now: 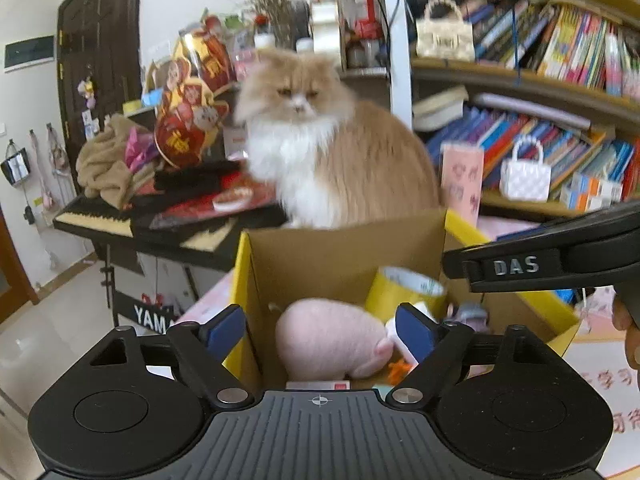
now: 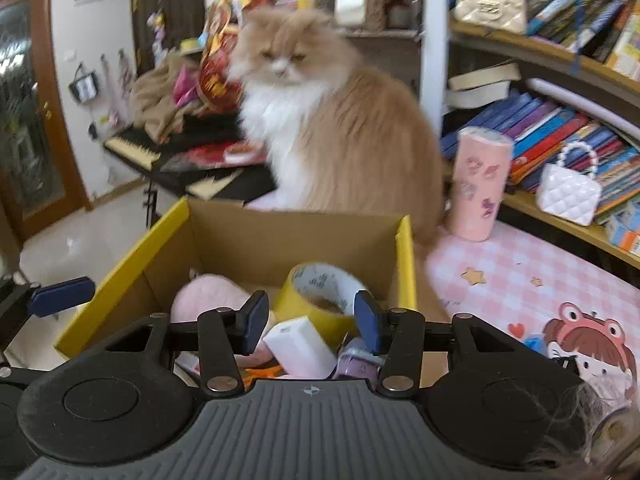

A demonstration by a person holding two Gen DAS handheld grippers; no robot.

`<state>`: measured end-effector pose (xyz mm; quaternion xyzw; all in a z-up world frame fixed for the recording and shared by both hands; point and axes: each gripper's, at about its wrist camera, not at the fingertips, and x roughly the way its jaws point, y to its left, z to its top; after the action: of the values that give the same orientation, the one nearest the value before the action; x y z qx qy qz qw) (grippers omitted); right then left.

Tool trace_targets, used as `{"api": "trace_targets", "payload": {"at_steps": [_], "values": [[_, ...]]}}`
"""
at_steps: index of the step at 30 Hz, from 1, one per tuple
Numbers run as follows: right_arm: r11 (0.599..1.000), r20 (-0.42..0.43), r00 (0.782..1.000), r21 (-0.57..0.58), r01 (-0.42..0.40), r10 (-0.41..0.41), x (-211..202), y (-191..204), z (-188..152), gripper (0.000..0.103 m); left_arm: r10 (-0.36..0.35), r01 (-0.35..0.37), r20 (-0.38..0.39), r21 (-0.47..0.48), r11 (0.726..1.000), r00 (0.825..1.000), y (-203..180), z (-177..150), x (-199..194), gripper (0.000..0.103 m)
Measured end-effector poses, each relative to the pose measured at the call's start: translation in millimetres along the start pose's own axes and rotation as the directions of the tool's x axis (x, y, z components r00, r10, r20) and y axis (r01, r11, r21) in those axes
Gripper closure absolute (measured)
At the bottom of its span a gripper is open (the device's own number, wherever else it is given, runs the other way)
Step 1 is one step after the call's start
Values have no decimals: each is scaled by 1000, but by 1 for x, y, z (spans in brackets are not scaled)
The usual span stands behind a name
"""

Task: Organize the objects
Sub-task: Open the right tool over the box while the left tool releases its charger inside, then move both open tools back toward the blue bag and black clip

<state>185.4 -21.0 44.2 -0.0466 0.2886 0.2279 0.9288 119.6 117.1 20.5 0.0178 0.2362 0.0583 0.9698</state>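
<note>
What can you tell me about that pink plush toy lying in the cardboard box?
The pink plush toy is rounded and fuzzy, soft fabric by its look, with a small stubby nub at one end. It lies on its side on the cardboard box floor, near the left wall. A roll of yellow tape sits just behind it, a white block beside it. Neither gripper touches it.

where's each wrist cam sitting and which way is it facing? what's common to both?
Left wrist: on the left gripper, looking forward and down into the cardboard box; its own open blue-padded fingers show, plus the right gripper's body.
Right wrist: on the right gripper, over the box's near edge, facing the same way; own fingers show, with one left-gripper finger.
Shared: box, pink plush, yellow tape roll, cat, bookshelf.
</note>
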Motion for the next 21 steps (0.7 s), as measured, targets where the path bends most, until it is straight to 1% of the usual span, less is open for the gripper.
{"api": "trace_targets", "payload": {"at_steps": [6,9,13,17,21], "values": [[996,61,997,75,41,-46,-31,-8,3,58,-15,17,58,-38,999,998,8,8,-19,17],[993,75,995,107,57,-65,-45,-11,-1,58,-16,19,75,-43,999,997,11,10,-28,17],[989,94,990,109,96,-106,-67,-11,-12,58,-19,25,95,-67,997,995,18,7,-44,17],[982,98,983,125,142,-154,-88,-12,-30,58,-30,37,91,-76,996,995,22,-1,-62,17],[966,65,979,188,176,-191,-107,-16,-53,58,-63,68,49,-103,992,997,25,-16,-79,17]]}}
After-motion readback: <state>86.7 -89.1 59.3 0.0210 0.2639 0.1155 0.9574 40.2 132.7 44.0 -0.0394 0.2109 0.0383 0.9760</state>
